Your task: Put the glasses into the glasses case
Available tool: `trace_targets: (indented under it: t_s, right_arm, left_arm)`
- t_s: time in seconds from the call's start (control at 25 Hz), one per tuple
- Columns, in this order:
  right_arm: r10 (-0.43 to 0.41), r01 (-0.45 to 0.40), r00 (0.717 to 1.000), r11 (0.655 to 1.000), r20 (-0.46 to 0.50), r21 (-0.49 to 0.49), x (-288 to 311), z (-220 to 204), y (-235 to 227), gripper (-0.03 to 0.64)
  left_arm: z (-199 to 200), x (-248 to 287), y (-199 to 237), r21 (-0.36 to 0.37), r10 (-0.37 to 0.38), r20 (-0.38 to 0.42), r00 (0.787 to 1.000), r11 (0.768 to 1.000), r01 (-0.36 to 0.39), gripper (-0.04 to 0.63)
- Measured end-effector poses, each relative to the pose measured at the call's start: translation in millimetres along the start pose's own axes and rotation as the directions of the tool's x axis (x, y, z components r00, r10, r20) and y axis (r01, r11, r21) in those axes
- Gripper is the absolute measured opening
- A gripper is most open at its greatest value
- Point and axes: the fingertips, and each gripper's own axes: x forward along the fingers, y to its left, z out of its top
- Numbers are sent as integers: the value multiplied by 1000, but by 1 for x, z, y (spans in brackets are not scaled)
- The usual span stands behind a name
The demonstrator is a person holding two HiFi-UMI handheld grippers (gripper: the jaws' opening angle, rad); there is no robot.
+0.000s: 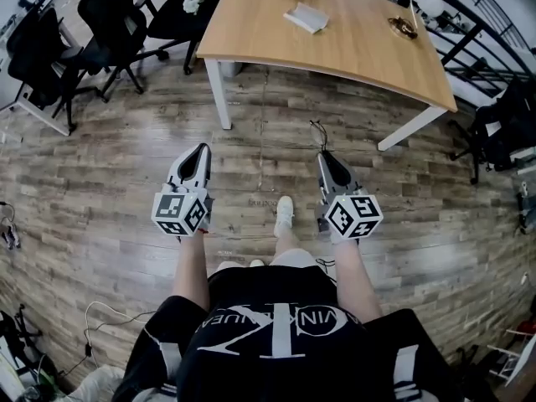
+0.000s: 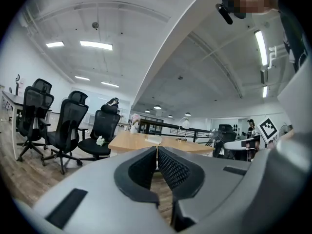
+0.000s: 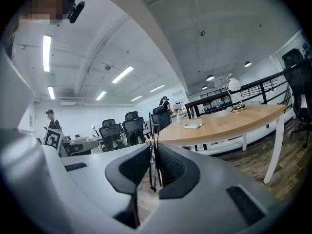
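Note:
My right gripper [image 1: 322,156] [image 3: 154,152] is shut on a pair of thin black-framed glasses [image 3: 151,127], which stand on edge between the pads; their frame sticks out past the tips [image 1: 317,128]. My left gripper [image 1: 201,147] [image 2: 157,151] is shut with nothing in it. Both point level over the wooden floor, toward a light wooden table [image 1: 352,48]. A flat pale object [image 1: 306,17] [image 3: 193,124] lies on the tabletop; I cannot tell whether it is the glasses case.
A round white desk lamp on a brass base [image 1: 406,23] stands at the table's right end. White table legs [image 1: 219,95] stand ahead of me. Black office chairs [image 1: 100,32] crowd the left, and more black gear [image 1: 502,124] sits at right.

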Motion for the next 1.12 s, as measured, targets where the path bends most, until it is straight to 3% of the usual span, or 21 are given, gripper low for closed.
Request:
trace_targets:
  t_s: [1.12]
  right_arm:
    - [50, -49, 999, 998, -17, 30, 185, 107, -205, 54]
  left_arm:
    - [41, 301, -11, 17, 5, 0, 1000, 1000, -5, 23]
